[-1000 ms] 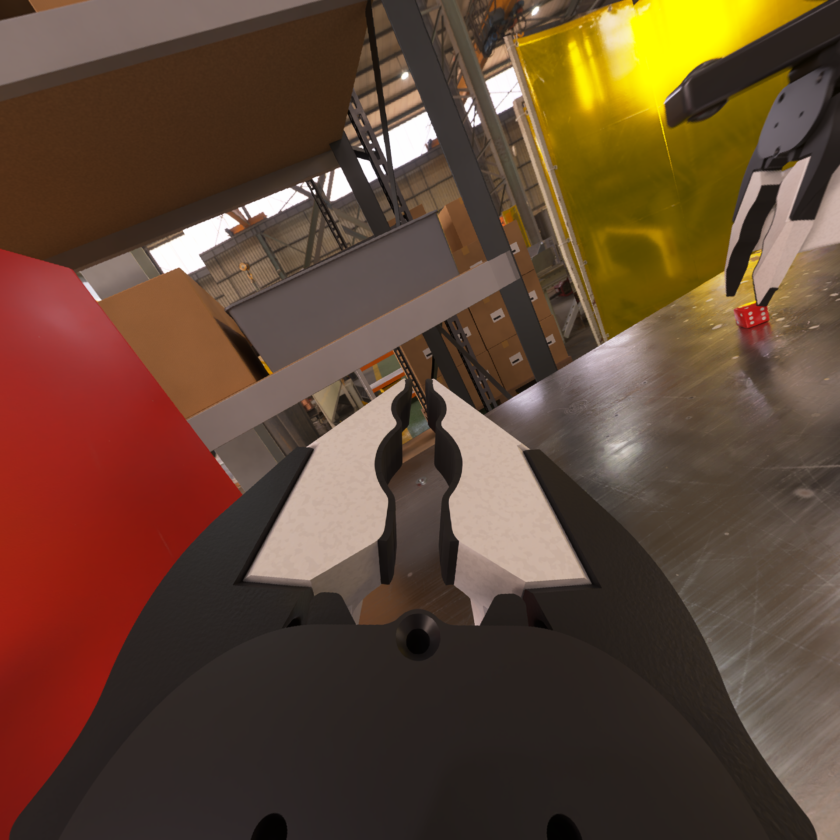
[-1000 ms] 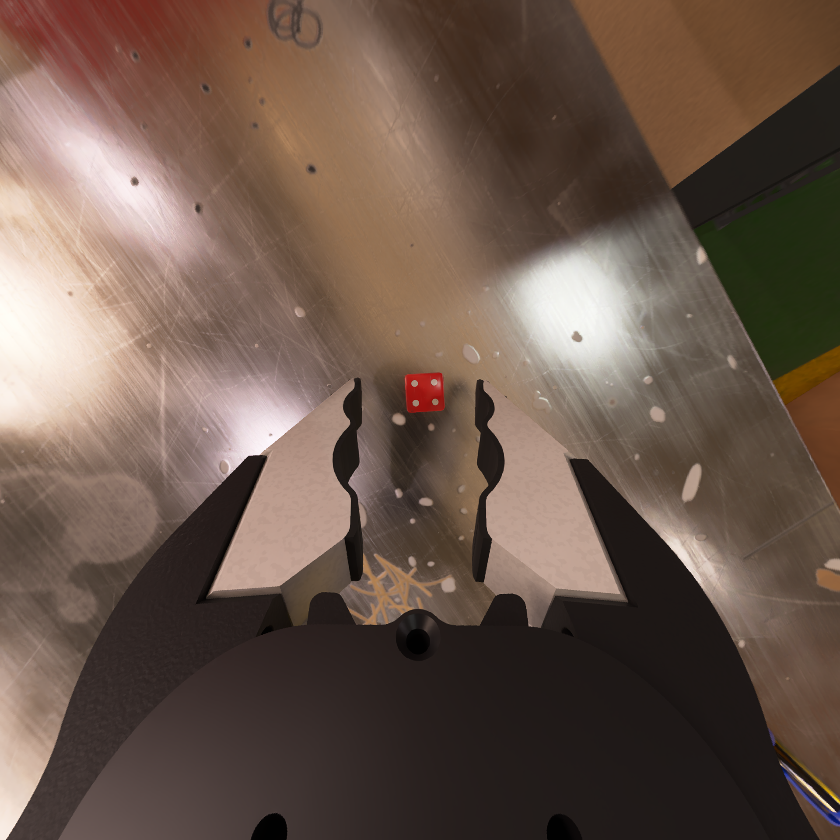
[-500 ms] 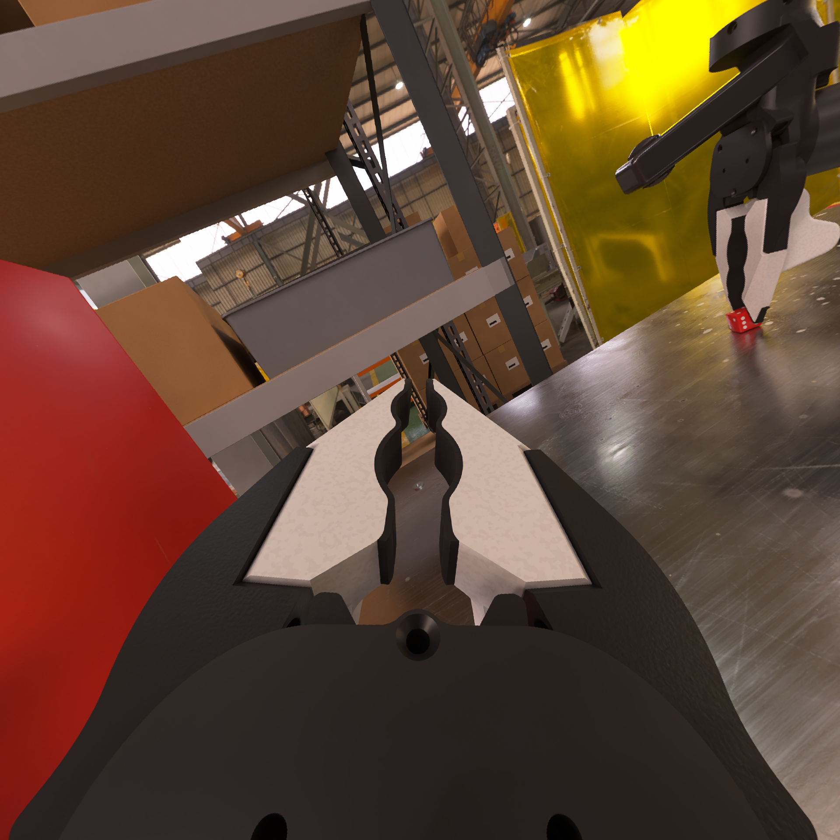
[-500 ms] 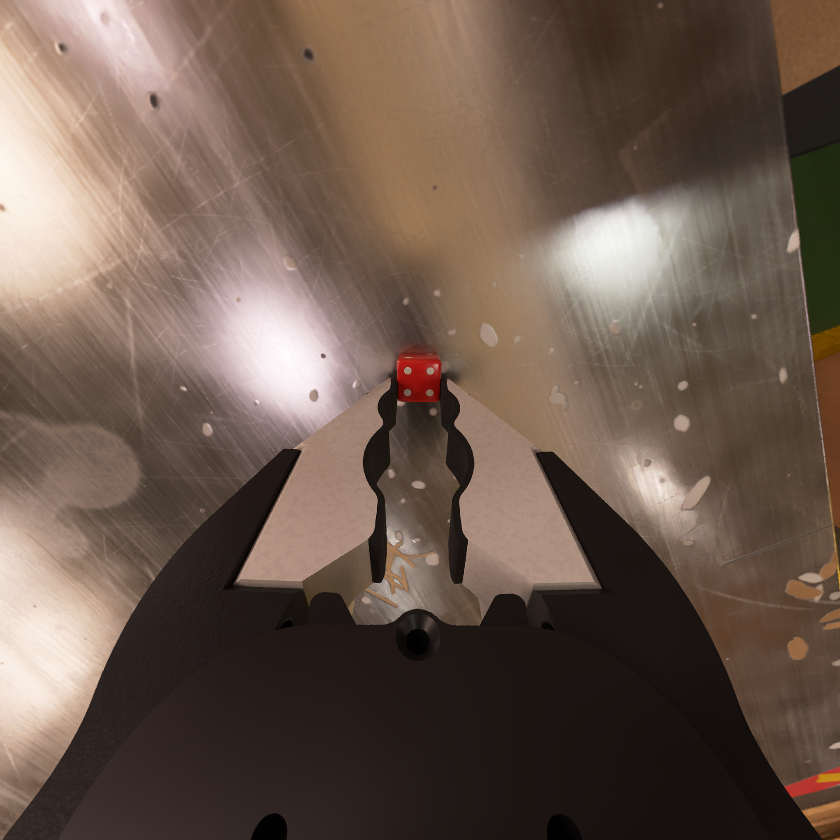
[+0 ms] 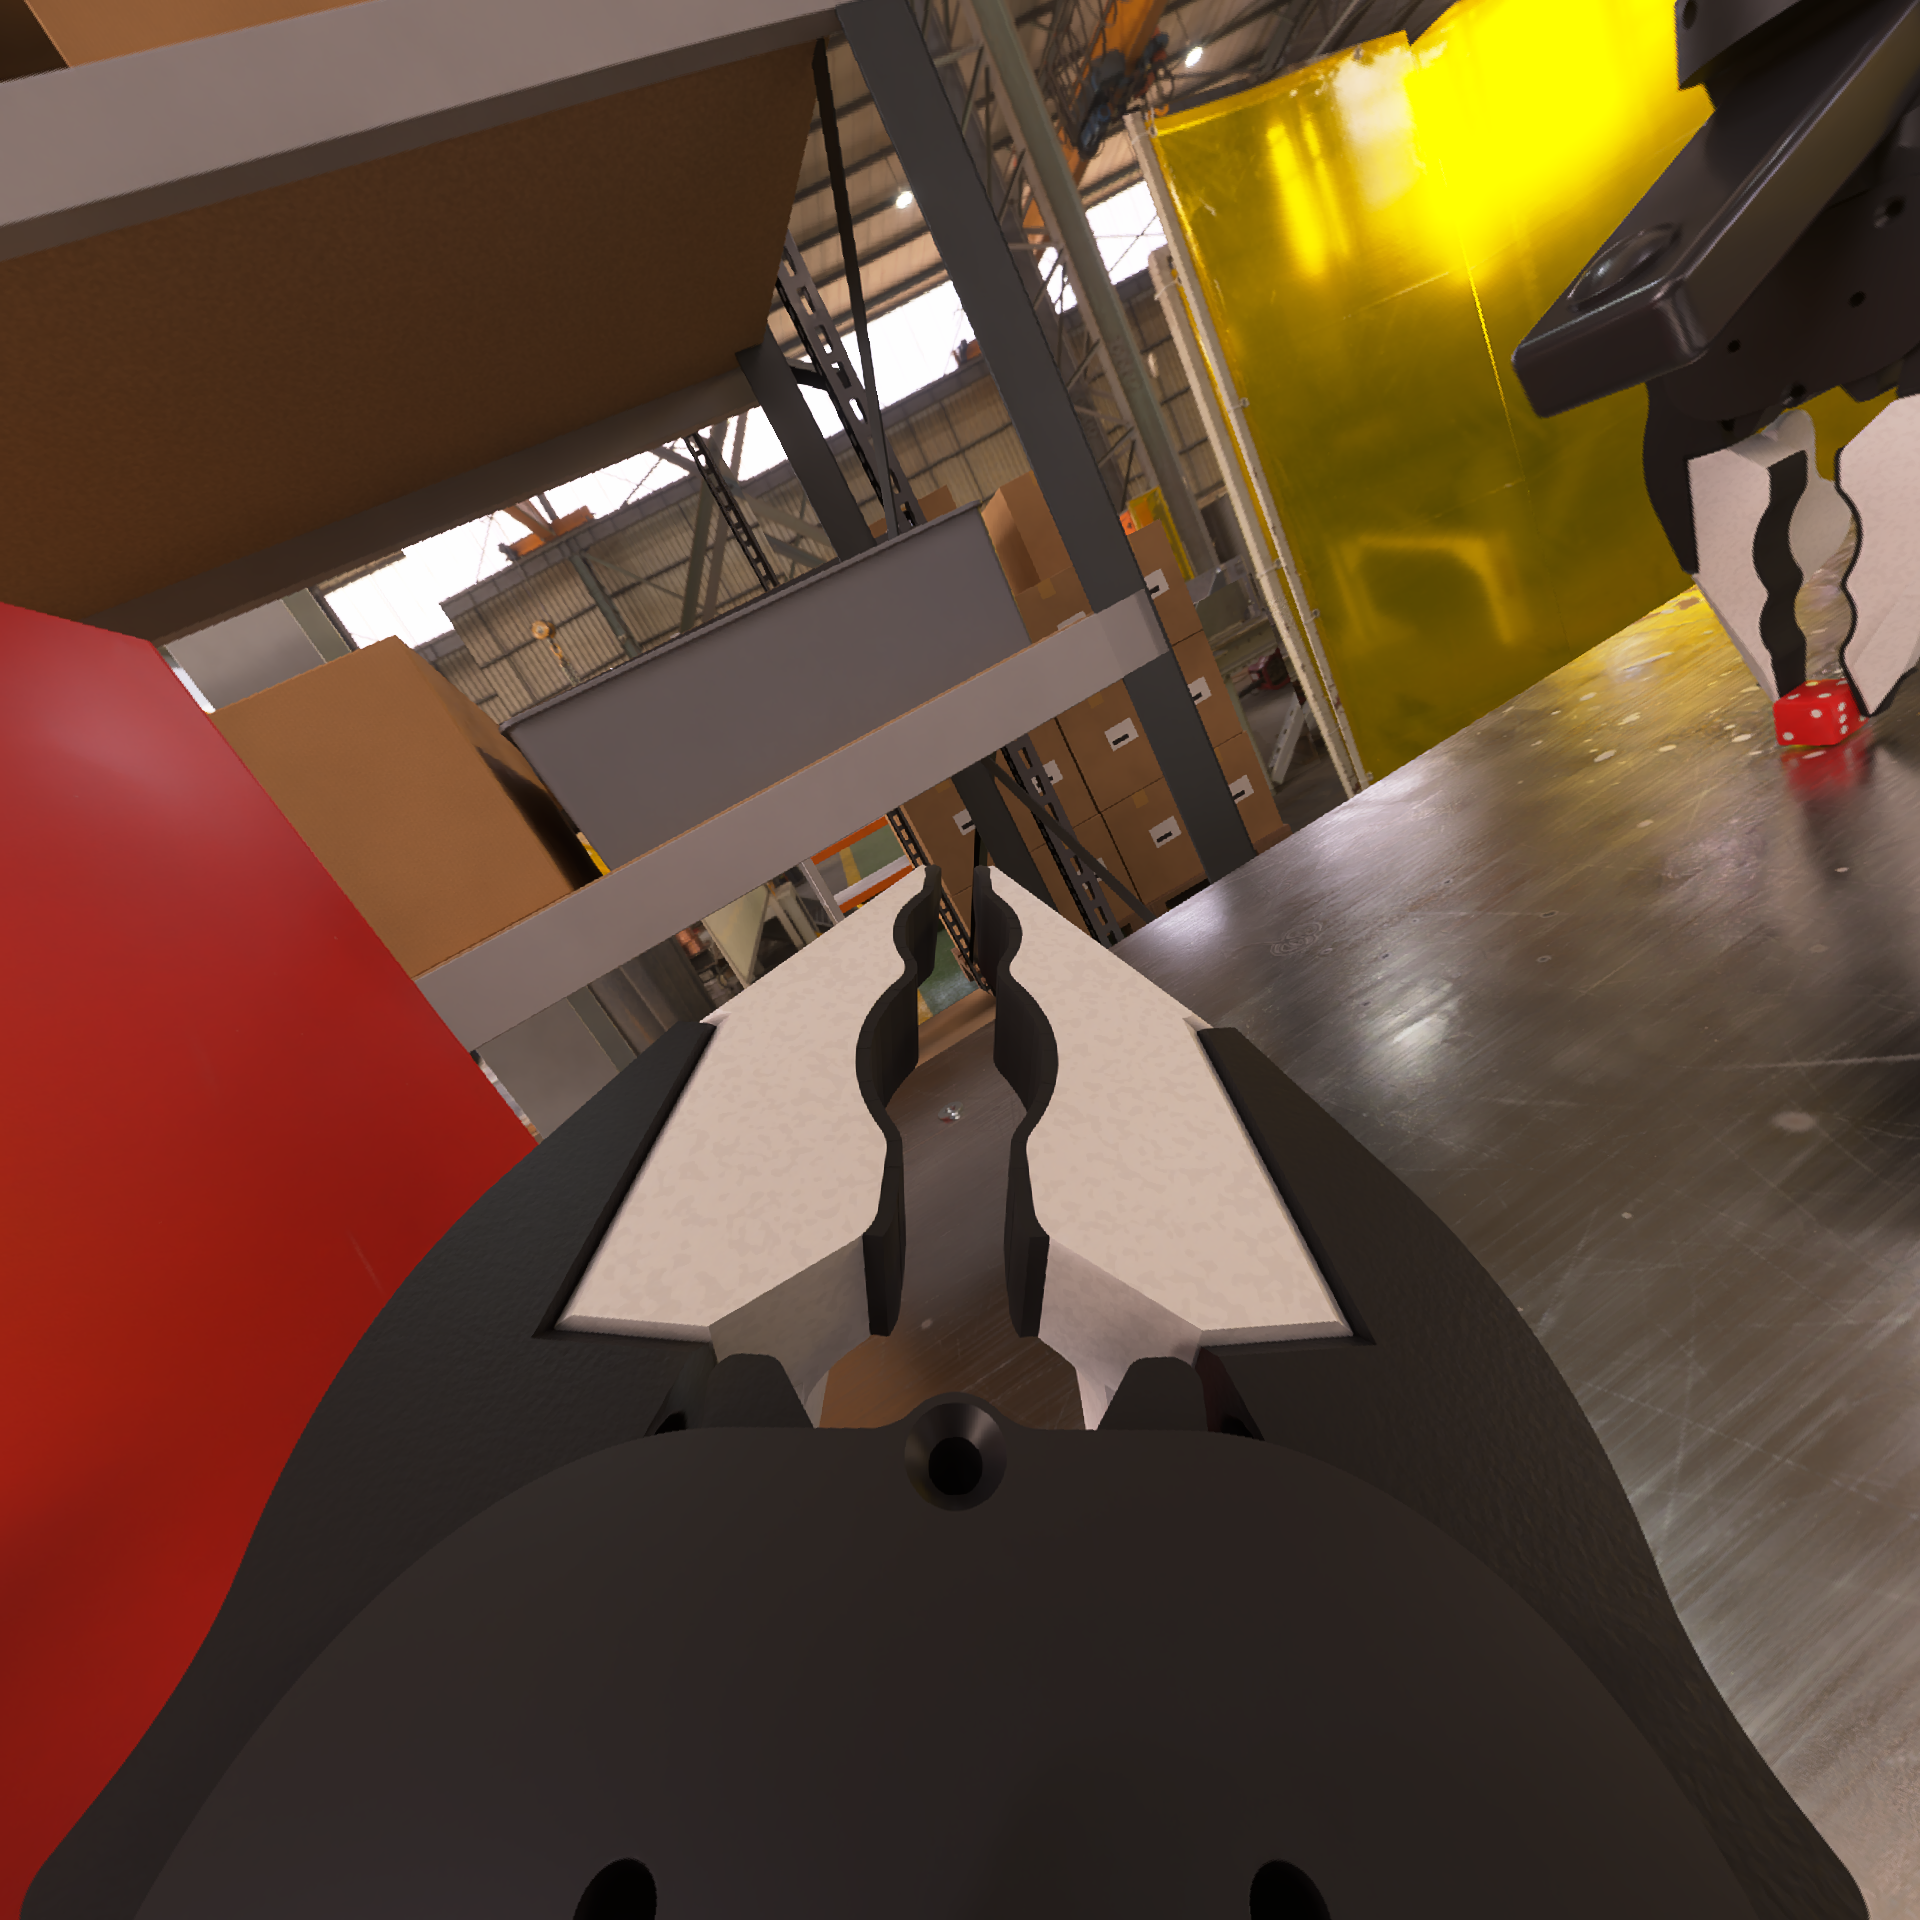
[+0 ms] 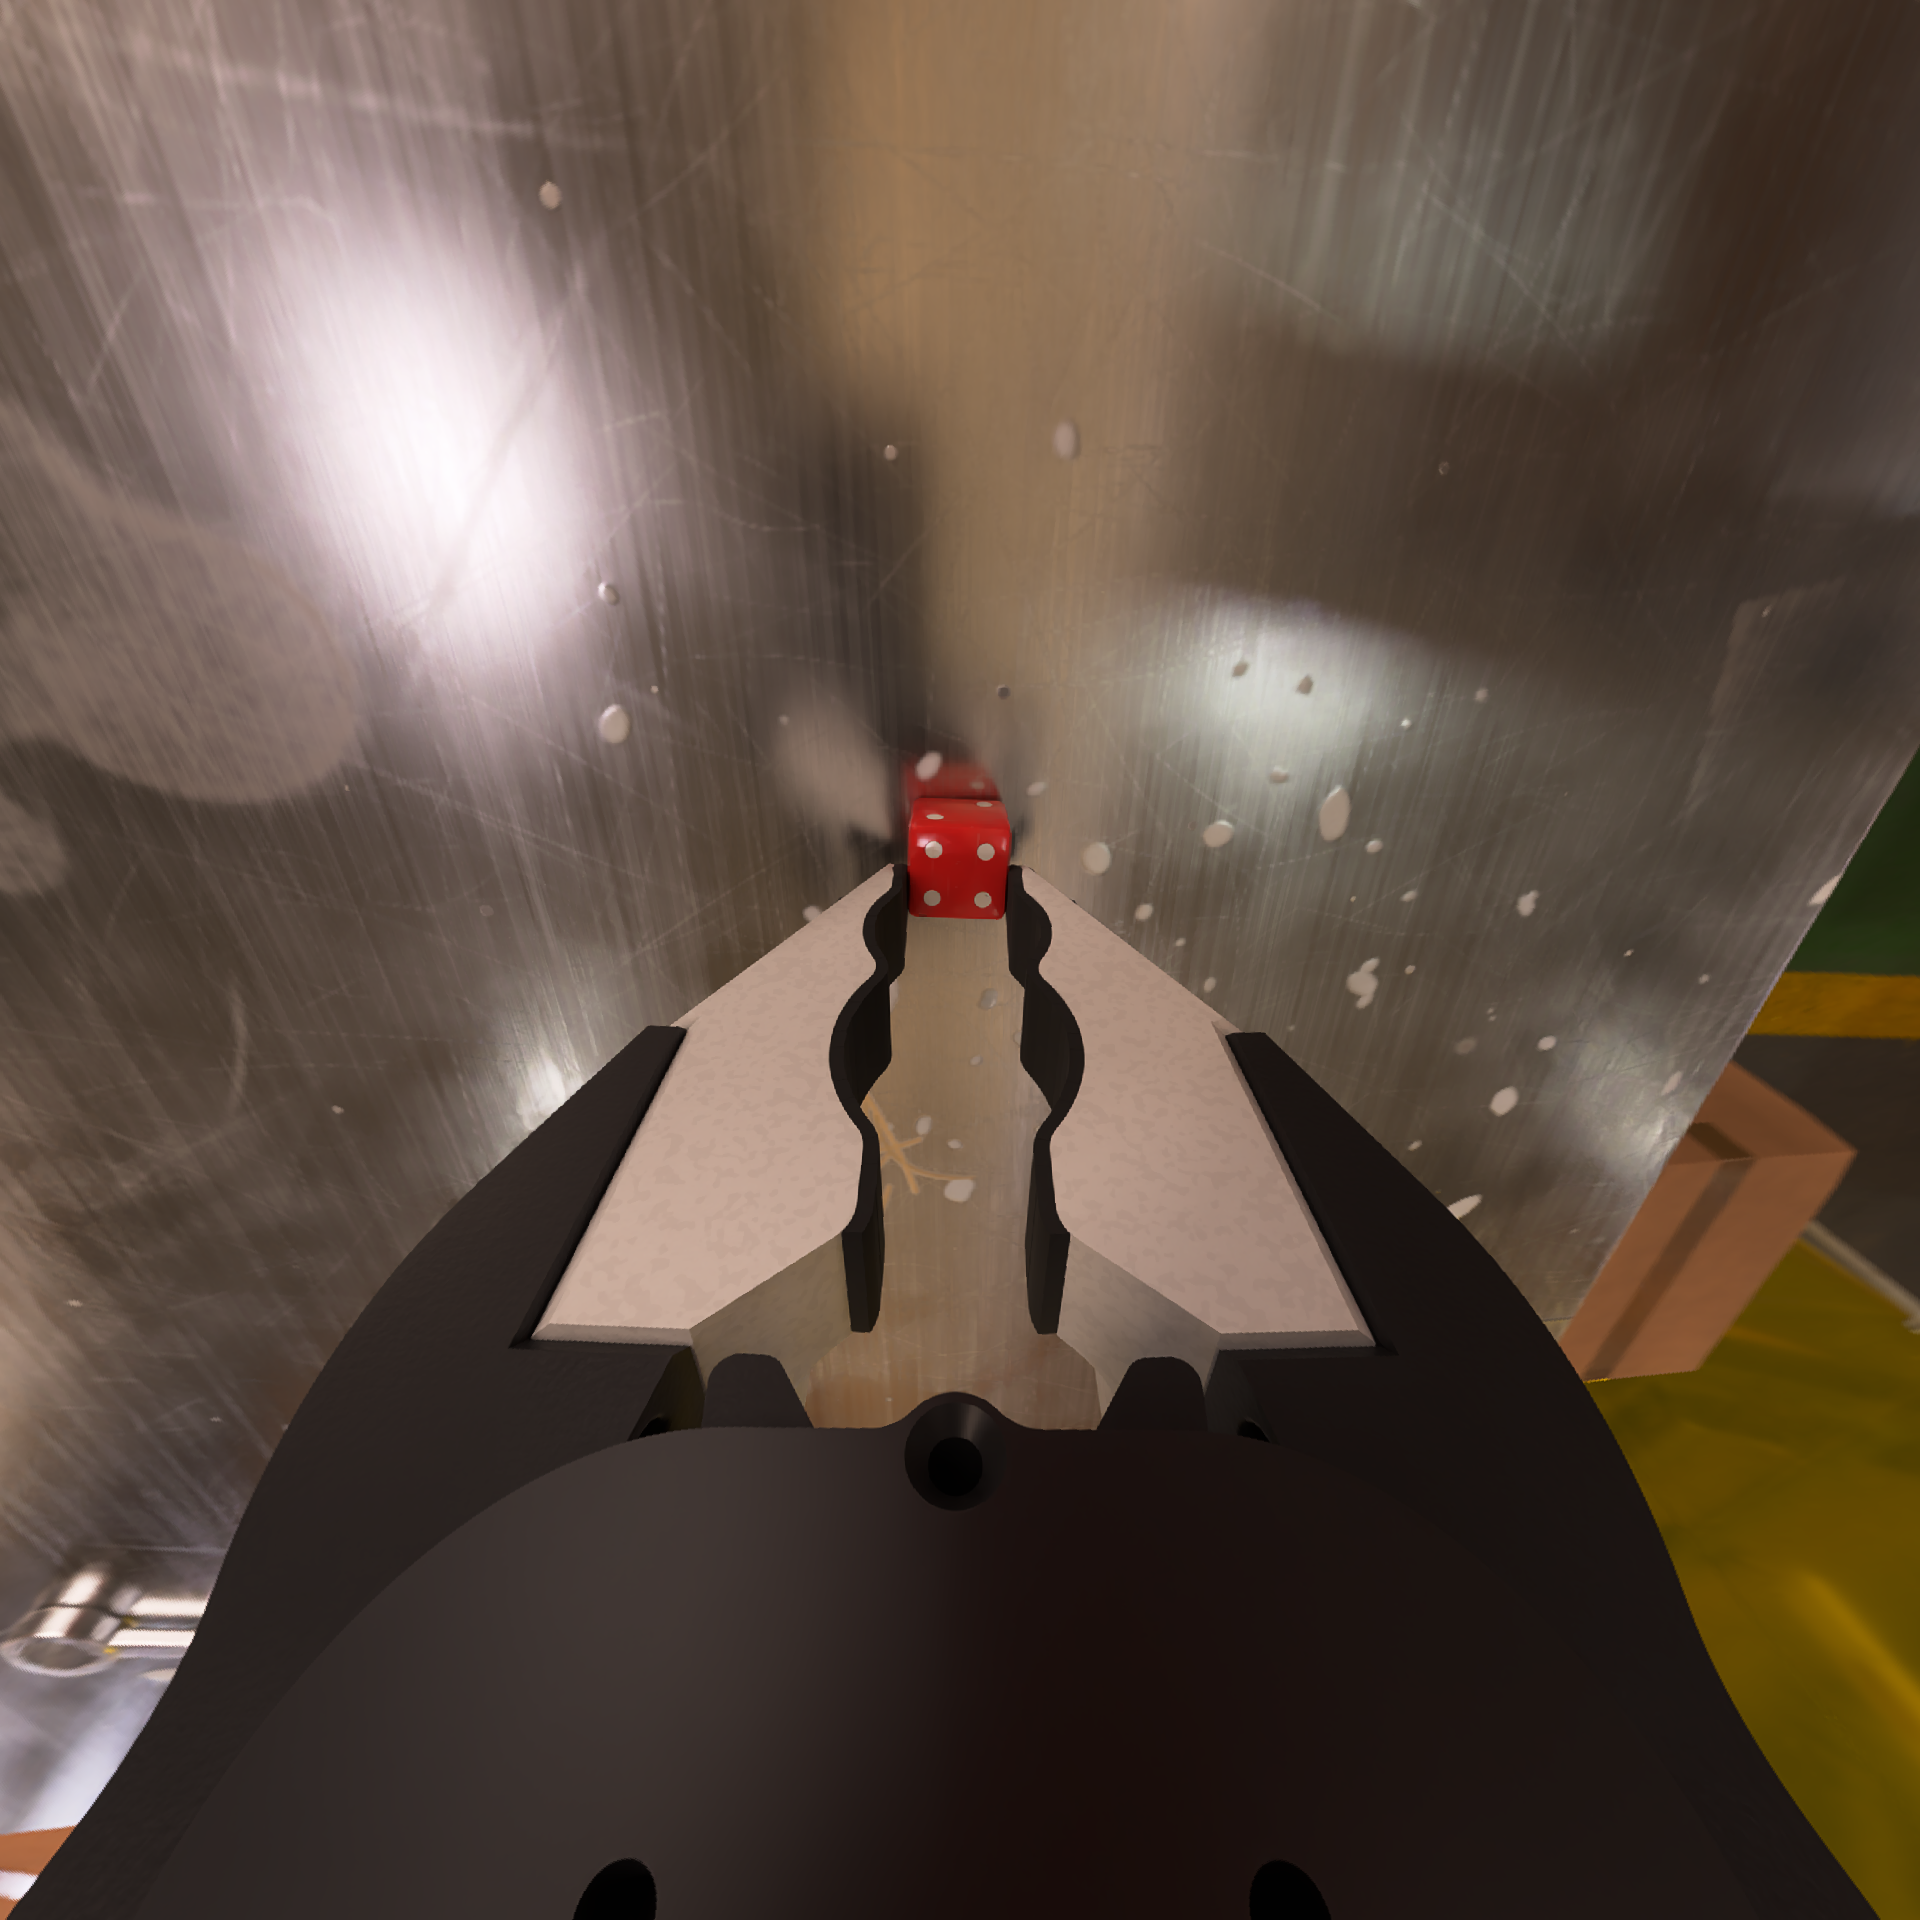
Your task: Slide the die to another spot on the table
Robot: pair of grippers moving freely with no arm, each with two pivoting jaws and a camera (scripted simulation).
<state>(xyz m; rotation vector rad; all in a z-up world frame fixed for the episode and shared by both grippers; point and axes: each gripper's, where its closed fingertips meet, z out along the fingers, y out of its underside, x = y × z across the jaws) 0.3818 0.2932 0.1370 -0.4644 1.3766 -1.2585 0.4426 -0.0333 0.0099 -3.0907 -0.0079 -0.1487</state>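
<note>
A small red die (image 6: 958, 858) with white pips sits on the scratched metal table (image 6: 416, 935). My right gripper (image 6: 958, 883) is shut on the die, its two fingertips pressing the die's sides at the table surface. The left wrist view shows this from afar: the die (image 5: 1813, 715) sits between the right gripper's (image 5: 1823, 696) tips at the far right. My left gripper (image 5: 956, 883) is shut and empty, held over the table's near left part, far from the die.
A red panel (image 5: 187, 1039) stands close on the left. Shelving (image 5: 727, 758) with cardboard boxes and a grey bin stands beyond the table's far edge. A yellow curtain (image 5: 1403, 416) hangs at the back. The table's right edge (image 6: 1766, 987) lies near the die; a cardboard box (image 6: 1714, 1247) sits below it.
My right gripper came down over the die and closed on it. It has since tilted, with the die still at the tips. In the left wrist view the right gripper and die now appear nearer.
</note>
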